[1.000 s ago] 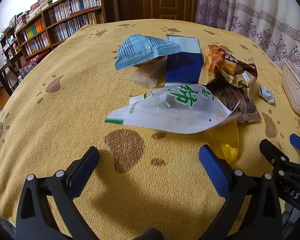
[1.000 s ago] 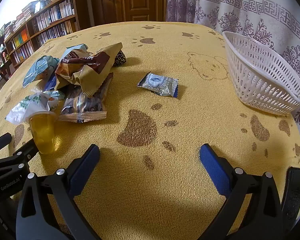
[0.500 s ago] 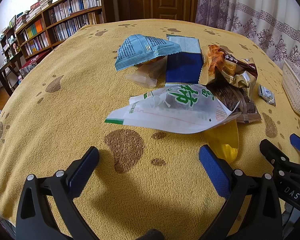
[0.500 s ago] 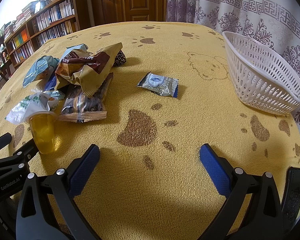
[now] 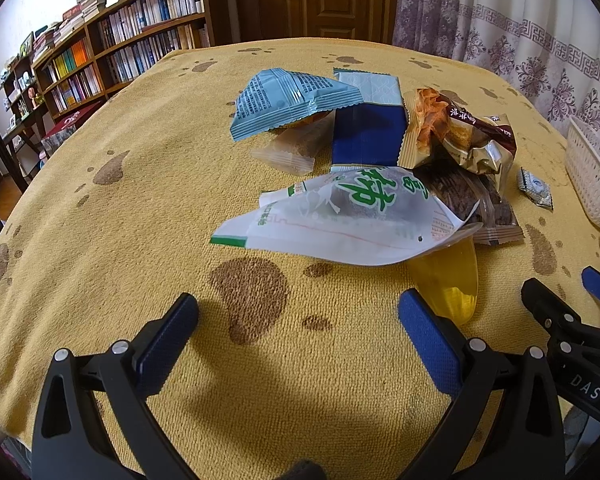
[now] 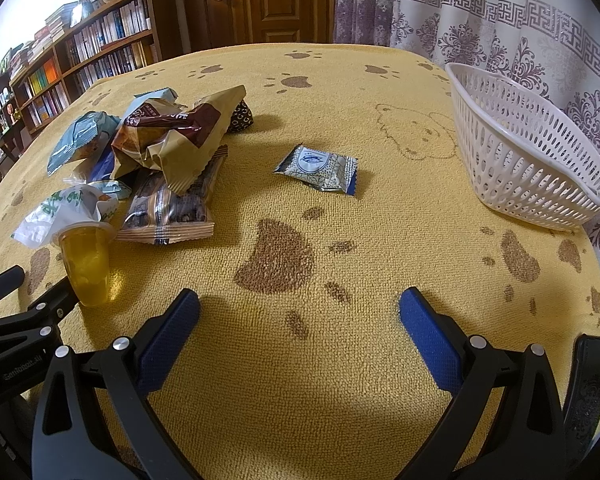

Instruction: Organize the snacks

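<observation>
**Snack heap untouched, and the jelly cup is the first thing likely to tip**

Nearest the near edge of the table, the left gripper [image 5: 298, 310] hangs over bare yellow cloth with its blue-padded fingers spread wide and nothing between them. The right gripper [image 6: 299, 308] is the same: fingers apart, empty, over a brown paw print.

Just beyond the left gripper, the yellow jelly cup [image 6: 85, 264] stands upright beside the left gripper's right finger, with the white-and-green packet [image 5: 348, 216] lying partly over its lid. Pulling that packet first would probably drag the cup over. A careless sweep of the finger could knock it too.

Behind these, toward the table's left side, the rest of the heap overlaps: the brown striped packet [image 6: 172, 208] sits under the crumpled brown-and-tan bag [image 6: 180, 136], with the dark blue pouch [image 5: 366, 136] and light blue packet [image 5: 288, 102] further back. A grasp into the middle risks catching two wrappers at once, or sliding thin foil out of the pads.

The small blue-and-white sachet [image 6: 320, 168] lies alone near the table's middle; it is flat, so the fingers may scrape cloth instead of gripping it.

The white basket [image 6: 528, 152], empty as far as can be seen, sits at the far right edge, close enough that a nudge while dropping things in could push it off.
</observation>
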`<move>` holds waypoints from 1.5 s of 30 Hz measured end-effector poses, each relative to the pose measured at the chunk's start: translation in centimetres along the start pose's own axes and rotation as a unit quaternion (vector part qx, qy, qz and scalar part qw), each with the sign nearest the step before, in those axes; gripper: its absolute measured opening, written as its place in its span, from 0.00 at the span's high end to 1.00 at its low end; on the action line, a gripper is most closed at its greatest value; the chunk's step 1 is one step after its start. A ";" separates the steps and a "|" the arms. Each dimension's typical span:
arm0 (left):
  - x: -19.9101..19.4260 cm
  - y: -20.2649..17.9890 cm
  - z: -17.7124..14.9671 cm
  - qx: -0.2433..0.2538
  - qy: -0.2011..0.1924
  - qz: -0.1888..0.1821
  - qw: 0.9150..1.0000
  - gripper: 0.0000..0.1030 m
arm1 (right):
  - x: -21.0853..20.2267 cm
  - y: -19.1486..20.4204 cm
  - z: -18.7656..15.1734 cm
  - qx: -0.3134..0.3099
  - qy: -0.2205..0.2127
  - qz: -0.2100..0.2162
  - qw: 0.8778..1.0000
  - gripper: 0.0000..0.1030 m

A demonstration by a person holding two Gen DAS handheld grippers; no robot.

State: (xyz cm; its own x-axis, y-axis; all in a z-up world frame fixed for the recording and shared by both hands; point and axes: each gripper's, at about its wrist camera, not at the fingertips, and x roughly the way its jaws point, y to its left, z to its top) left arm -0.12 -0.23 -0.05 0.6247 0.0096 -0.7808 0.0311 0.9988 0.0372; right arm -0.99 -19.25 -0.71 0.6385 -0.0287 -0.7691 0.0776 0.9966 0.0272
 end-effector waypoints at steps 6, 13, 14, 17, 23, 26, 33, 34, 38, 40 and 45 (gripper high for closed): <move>0.1 0.0 0.3 -0.001 0.000 0.000 1.000 0.05 | 0.0 -0.1 0.1 -0.008 0.004 0.009 1.000 0.02; 0.1 0.2 0.1 -0.001 0.000 -0.002 1.000 0.05 | -0.2 -0.2 0.1 -0.017 0.011 0.016 1.000 0.02; 0.1 0.2 0.1 -0.001 0.000 -0.003 1.000 0.05 | -0.1 -0.2 0.1 -0.019 0.012 0.019 1.000 0.02; 0.1 0.2 0.1 -0.001 0.000 -0.003 1.000 0.05 | -0.1 -0.3 0.2 -0.029 0.017 0.026 0.999 0.02; -0.1 0.3 0.1 -0.002 0.000 -0.008 1.000 0.05 | -0.1 -0.3 0.2 -0.041 0.029 0.032 0.998 0.02; -0.2 0.5 0.1 0.000 -0.001 -0.015 1.000 0.05 | 0.0 -0.2 0.3 -0.044 0.030 0.031 0.998 0.02; -0.9 1.6 0.0 -0.003 -0.004 -0.059 0.998 0.05 | -0.1 -0.3 0.2 -0.044 0.025 0.031 0.998 0.02; -1.1 1.9 0.1 -0.007 -0.005 -0.069 0.998 0.05 | -0.1 -0.3 0.2 -0.043 0.023 0.031 0.998 0.02; -1.8 2.4 0.2 -0.007 -0.005 -0.088 0.996 0.05 | -0.2 -0.3 0.1 -0.044 0.020 0.031 0.998 0.02; -2.5 2.4 0.4 -0.007 -0.016 -0.097 0.995 0.05 | -0.1 -0.2 0.1 -0.044 0.019 0.031 0.998 0.02; -3.6 2.1 2.2 -0.009 -0.035 -0.120 0.992 0.05 | -0.2 -0.3 0.0 -0.043 0.019 0.032 0.998 0.02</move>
State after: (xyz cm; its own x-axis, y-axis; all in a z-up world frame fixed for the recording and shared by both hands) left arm -0.62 1.71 4.24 0.6539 -0.2316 -0.7203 0.1726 0.9726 -0.1560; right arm -1.10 -19.50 -0.56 0.6107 0.0368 -0.7910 -0.0302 0.9993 0.0232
